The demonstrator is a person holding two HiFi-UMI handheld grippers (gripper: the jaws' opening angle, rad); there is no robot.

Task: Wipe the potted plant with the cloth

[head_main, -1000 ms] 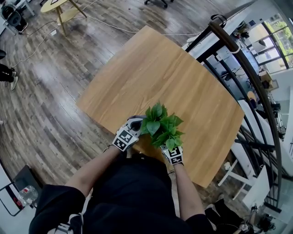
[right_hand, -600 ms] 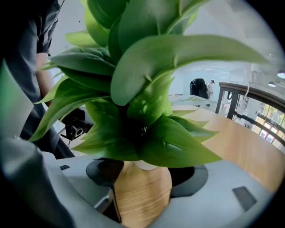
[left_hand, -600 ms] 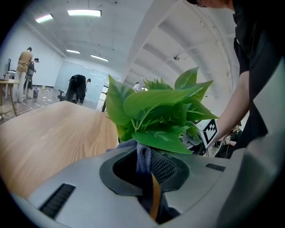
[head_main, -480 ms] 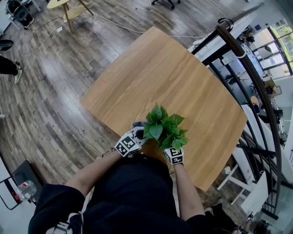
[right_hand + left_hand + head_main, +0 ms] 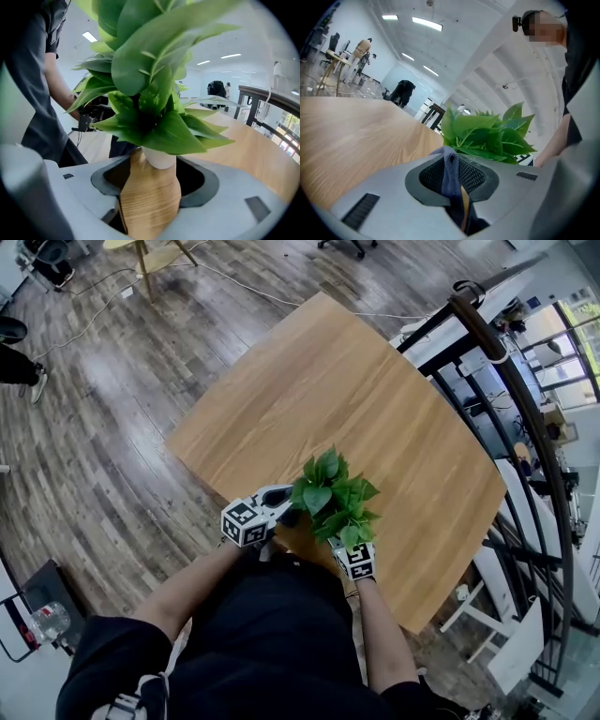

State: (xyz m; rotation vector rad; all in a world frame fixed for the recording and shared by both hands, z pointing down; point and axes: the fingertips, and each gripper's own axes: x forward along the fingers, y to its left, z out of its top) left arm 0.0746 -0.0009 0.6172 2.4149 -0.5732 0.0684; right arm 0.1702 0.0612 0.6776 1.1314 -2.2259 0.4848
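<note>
The small leafy green potted plant [image 5: 335,498] in its white pot [image 5: 160,157] stands on the pale rectangular wooden table [image 5: 375,399], close to the table's near long edge and roughly midway along it. The left gripper [image 5: 451,154] is clamped tight on a blue-grey fabric cloth [image 5: 450,176], a fold of which pokes up between the closed jaws just short of the leaves. The right gripper [image 5: 154,168] comes in over the table's near edge with its jaws apart on either side of the pot's base. Bare tabletop shows between the pot and one pad, so I judge it brackets the pot without squeezing it. The chief risk is tipping. A sideways push from the cloth on these soft leaves could lean the light pot over, and with so little table behind it, it could slide or fall off the near edge toward the person. Only a narrow strip of cloth stands proud of the jaws, so hard gripper plastic rather than fabric could meet a leaf and crease or tear it. Room is tight on the table's near side, where both grippers and the person's body crowd the edge. Toward the table's far edge and both ends the wood lies bare, leaving space to shift the plant inward. Past the table's right end runs a black metal railing [image 5: 511,362], well apart from the work.
</note>
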